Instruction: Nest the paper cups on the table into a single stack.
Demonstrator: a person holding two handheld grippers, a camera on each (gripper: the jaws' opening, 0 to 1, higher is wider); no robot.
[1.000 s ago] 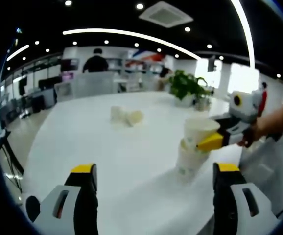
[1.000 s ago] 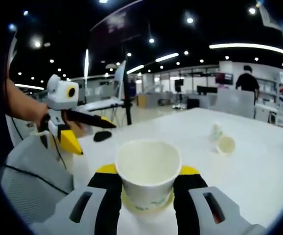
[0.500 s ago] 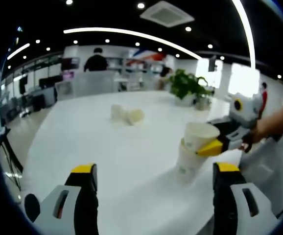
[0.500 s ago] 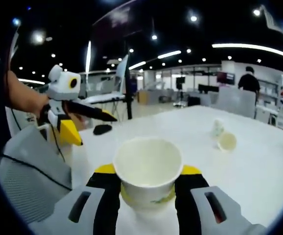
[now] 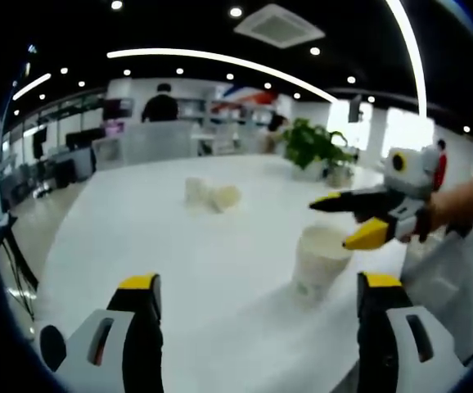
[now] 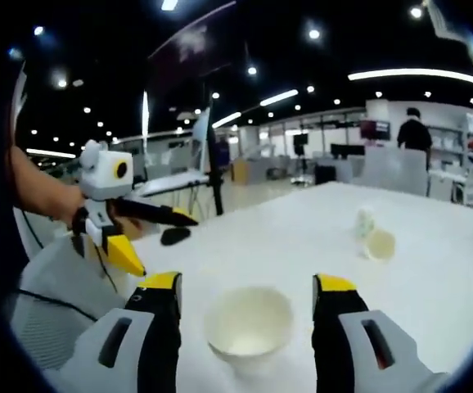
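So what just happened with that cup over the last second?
The right gripper pushed the cup it held down into the cup stack, then opened its jaws, let go and lifted clear of the rim. The stack now stands free between the open jaws. The left gripper stayed open and empty, and the two tipped cups far across the white table did not move.

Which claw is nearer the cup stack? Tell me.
Right. The right claw hangs open just above the cup stack, apart from it. The left claw sits lower and off to the side, open.
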